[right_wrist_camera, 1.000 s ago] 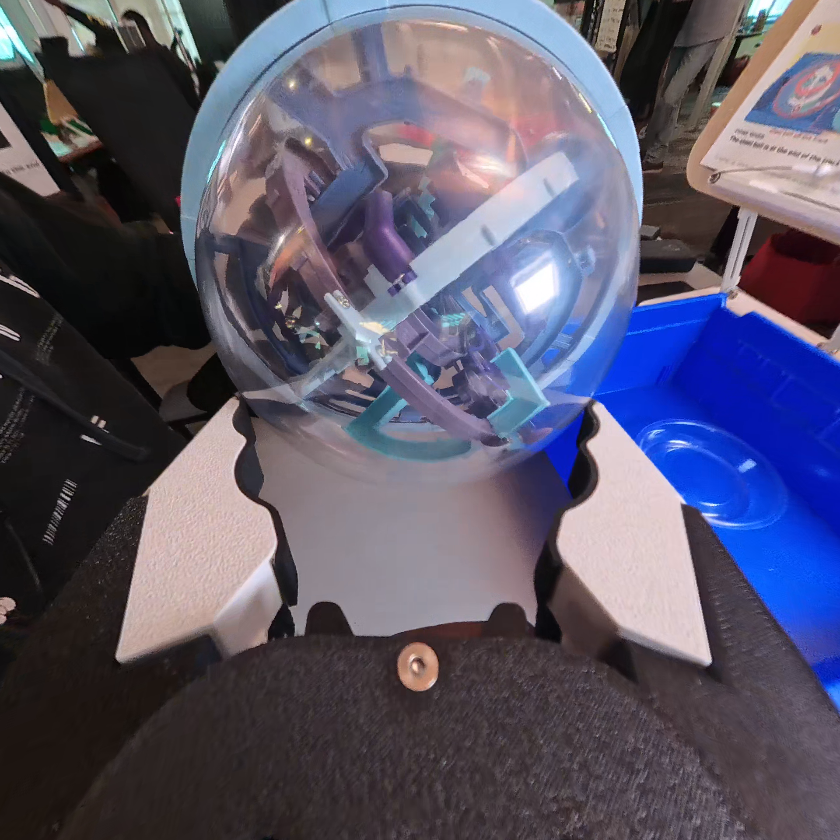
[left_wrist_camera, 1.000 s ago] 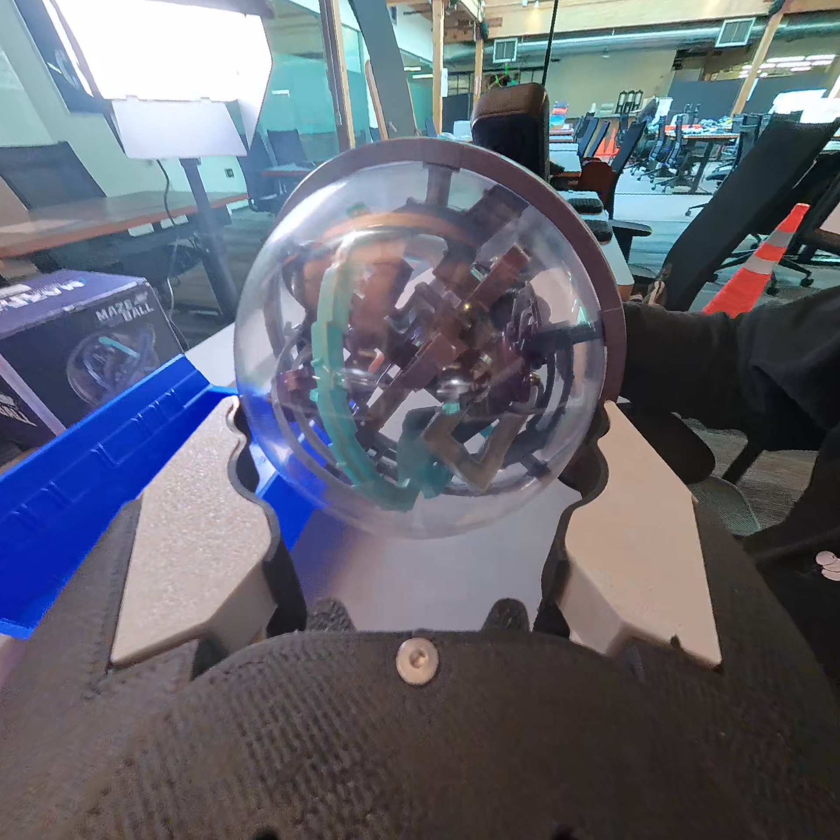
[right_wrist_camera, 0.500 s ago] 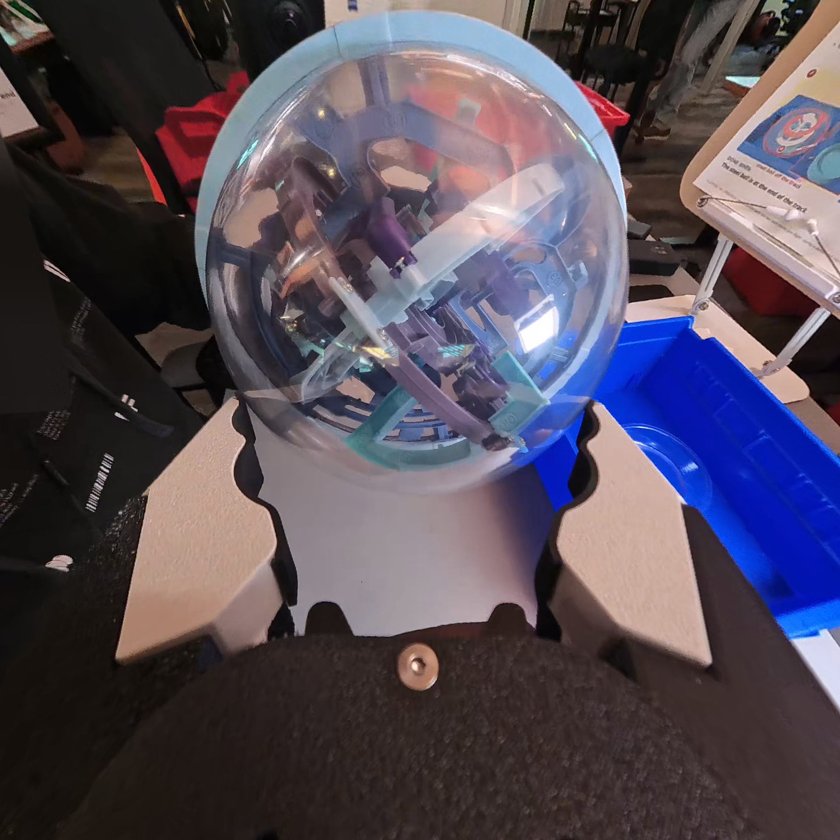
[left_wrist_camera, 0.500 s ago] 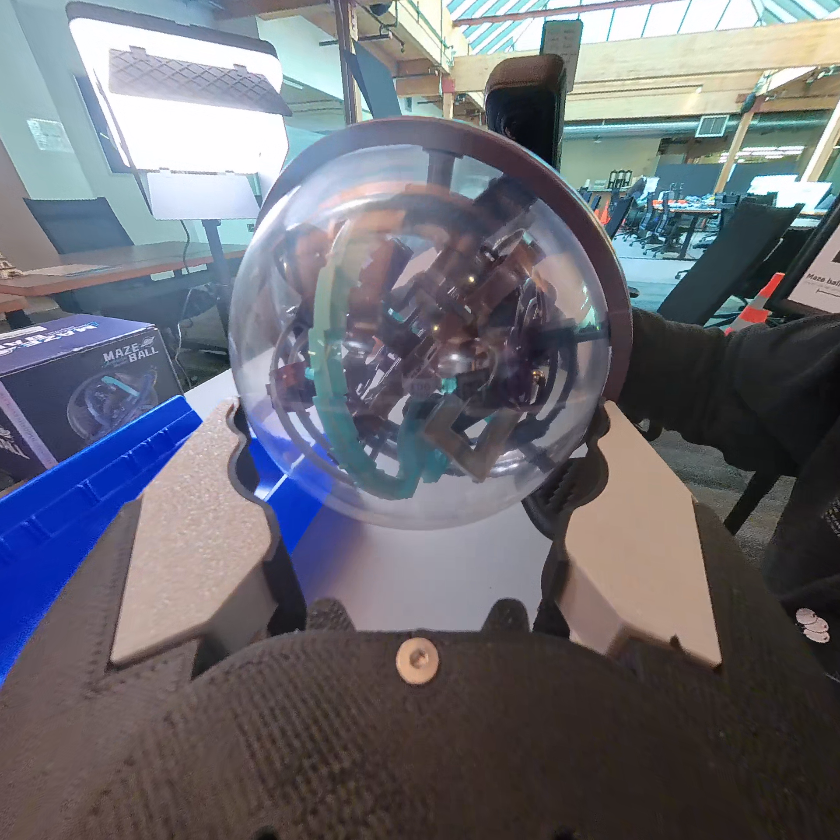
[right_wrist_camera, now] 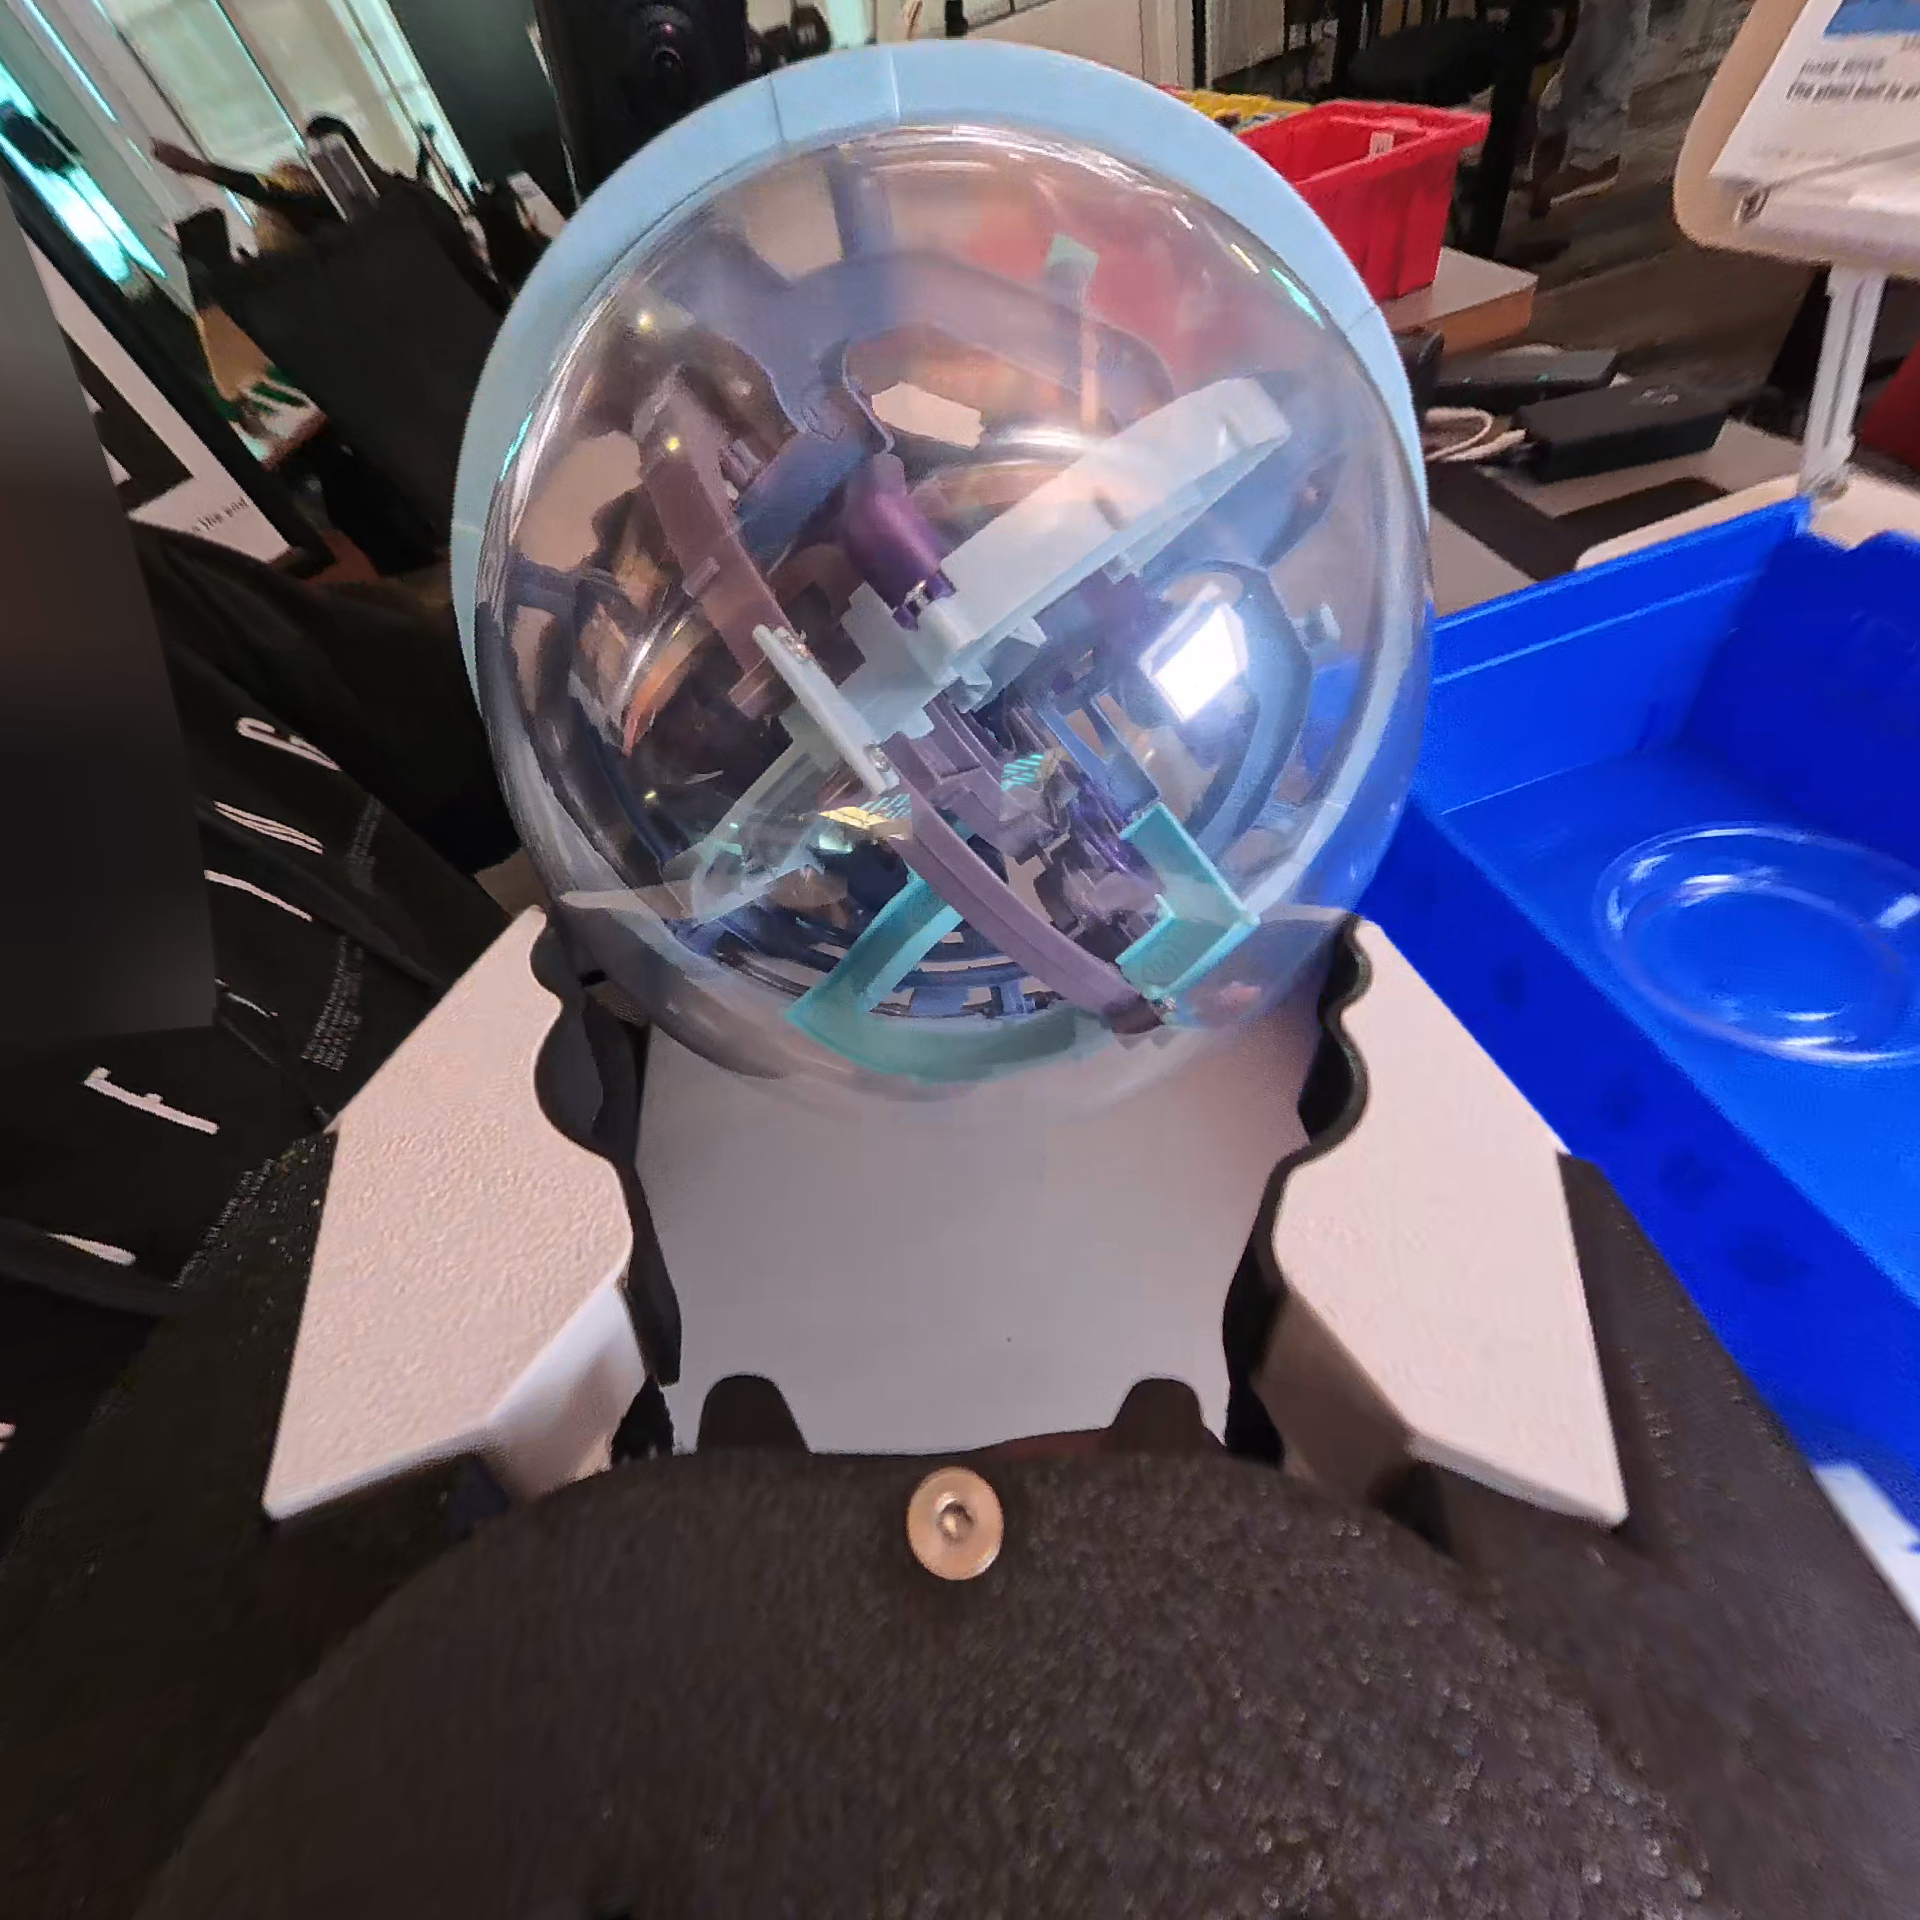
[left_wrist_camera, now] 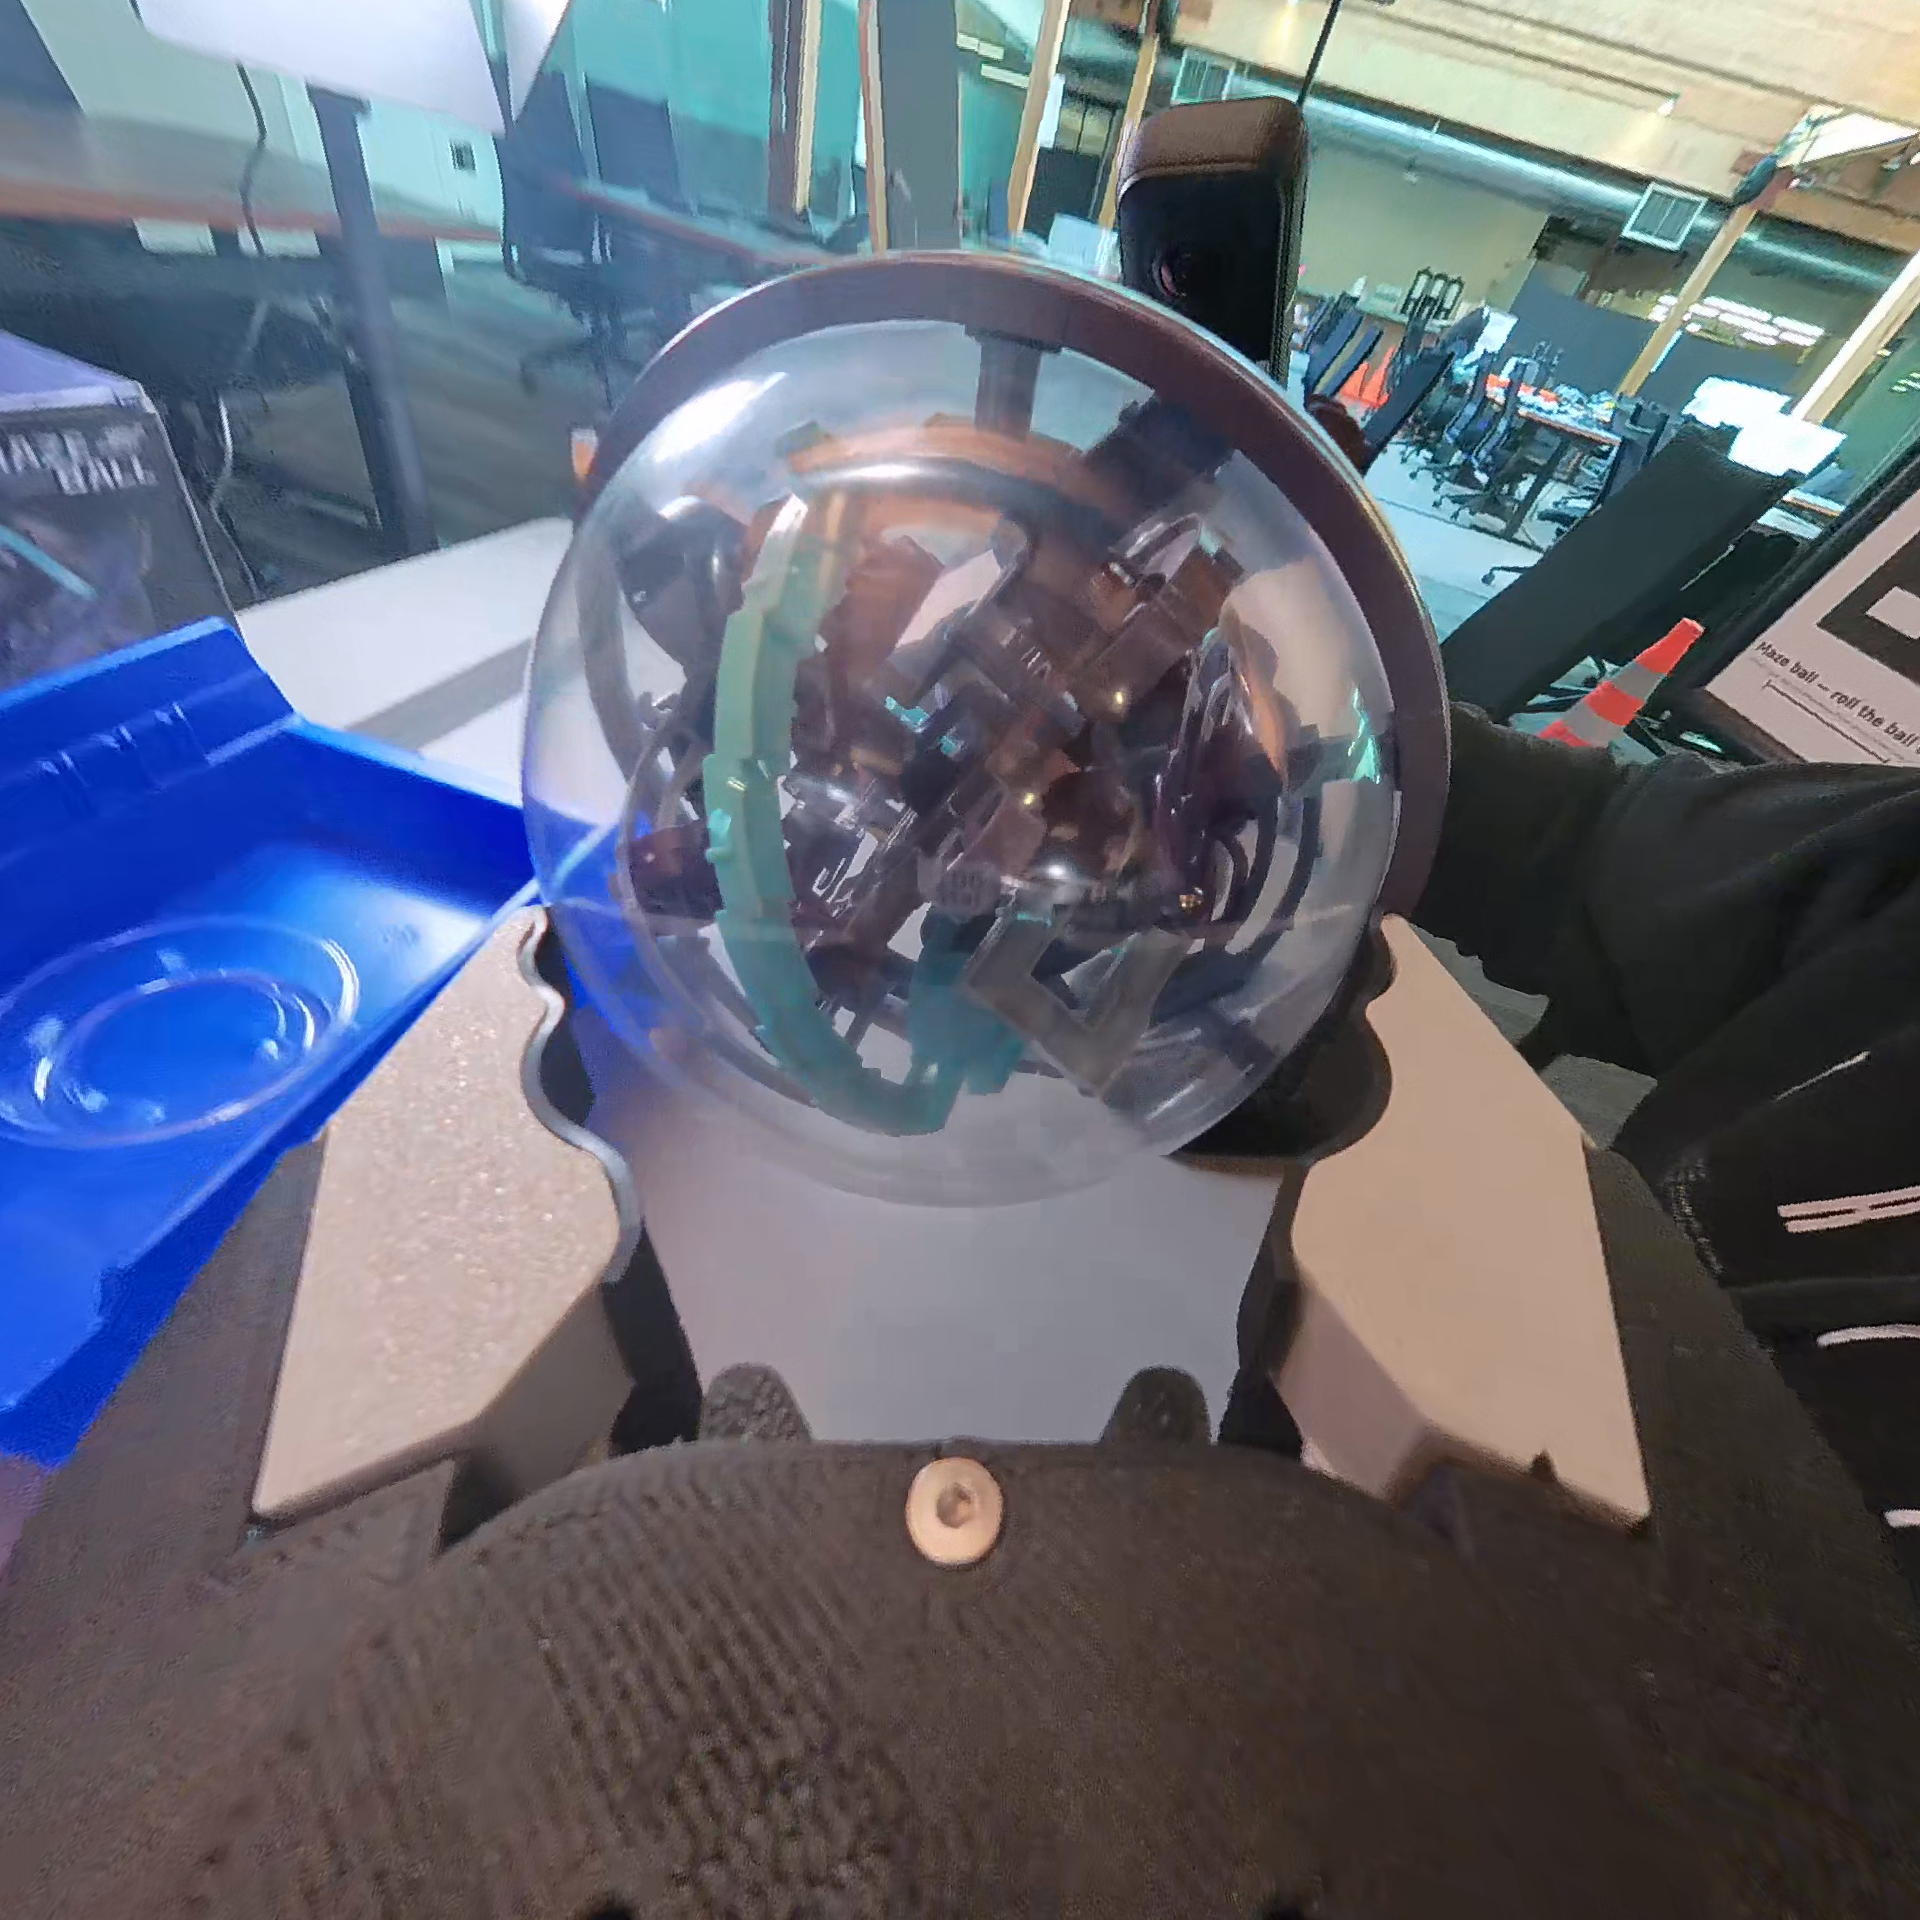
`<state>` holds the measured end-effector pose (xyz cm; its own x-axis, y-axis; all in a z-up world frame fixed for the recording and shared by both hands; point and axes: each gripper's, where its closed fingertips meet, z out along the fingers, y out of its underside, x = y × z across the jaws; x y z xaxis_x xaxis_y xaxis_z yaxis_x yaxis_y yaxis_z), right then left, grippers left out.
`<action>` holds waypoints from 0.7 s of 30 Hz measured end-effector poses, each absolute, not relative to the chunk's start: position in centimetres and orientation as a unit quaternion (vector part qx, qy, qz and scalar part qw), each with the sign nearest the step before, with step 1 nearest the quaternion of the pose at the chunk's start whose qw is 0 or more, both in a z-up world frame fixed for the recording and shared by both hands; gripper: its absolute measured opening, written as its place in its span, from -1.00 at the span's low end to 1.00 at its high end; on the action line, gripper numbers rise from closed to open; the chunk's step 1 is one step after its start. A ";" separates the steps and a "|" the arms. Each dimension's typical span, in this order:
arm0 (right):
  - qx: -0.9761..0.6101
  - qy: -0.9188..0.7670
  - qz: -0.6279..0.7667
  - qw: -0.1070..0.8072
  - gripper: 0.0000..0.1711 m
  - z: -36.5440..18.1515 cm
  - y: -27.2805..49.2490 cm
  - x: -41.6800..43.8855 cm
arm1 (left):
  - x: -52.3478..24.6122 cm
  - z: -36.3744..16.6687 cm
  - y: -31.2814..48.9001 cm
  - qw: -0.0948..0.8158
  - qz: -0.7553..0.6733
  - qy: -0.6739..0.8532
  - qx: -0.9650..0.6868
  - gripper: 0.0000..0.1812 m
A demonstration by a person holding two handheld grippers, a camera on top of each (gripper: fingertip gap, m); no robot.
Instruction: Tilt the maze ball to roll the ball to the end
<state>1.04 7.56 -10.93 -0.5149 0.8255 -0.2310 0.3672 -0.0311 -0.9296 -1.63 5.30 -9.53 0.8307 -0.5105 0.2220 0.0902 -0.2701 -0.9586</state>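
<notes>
The maze ball [left_wrist_camera: 977, 727] is a clear sphere with a ring around its middle and teal, brown and purple tracks inside. It is held in the air between my two grippers, one on each side. My left gripper [left_wrist_camera: 956, 987] is shut on its lower half, with the grey fingers [left_wrist_camera: 436, 1195] wide apart around it. My right gripper [right_wrist_camera: 951, 966] is shut on the opposite side of the maze ball [right_wrist_camera: 935, 623]. I cannot pick out the small rolling ball among the tracks. The right gripper's black camera head [left_wrist_camera: 1210, 208] shows behind the sphere.
A blue bin [left_wrist_camera: 343, 810] holding a clear plastic dish [left_wrist_camera: 177, 1029] lies to the left, and it also shows in the right wrist view [right_wrist_camera: 1558, 779]. The maze ball's box [left_wrist_camera: 73, 520] stands behind it. A person's black sleeve [left_wrist_camera: 1662, 883] is on the right. A red bin [right_wrist_camera: 1371, 177] stands farther back.
Both grippers have tipped and turned the maze ball together. The left view swung up, then down and to the side, bringing the blue bin and clear dish into sight. The grip is unchanged.
</notes>
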 end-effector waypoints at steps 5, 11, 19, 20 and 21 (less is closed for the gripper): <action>-0.476 -0.629 0.595 0.158 0.61 -13.5 7.0 1.2 | -1.6 -11.7 5.1 0.540 -0.278 0.115 -0.786 0.59; -0.493 -0.607 0.617 0.091 0.60 -18.3 5.2 1.2 | -2.0 -14.7 4.5 0.478 -0.270 0.123 -0.827 0.59; -0.506 -0.620 0.600 0.008 0.62 -23.8 2.6 1.2 | -2.5 -19.2 3.0 0.401 -0.279 0.119 -0.865 0.59; -0.506 -0.627 0.592 0.004 0.62 -24.2 2.4 1.2 | -2.5 -19.6 2.8 0.396 -0.277 0.120 -0.867 0.59; -0.507 -0.636 0.582 0.001 0.62 -24.7 2.2 1.1 | -2.6 -19.9 2.7 0.392 -0.275 0.122 -0.869 0.59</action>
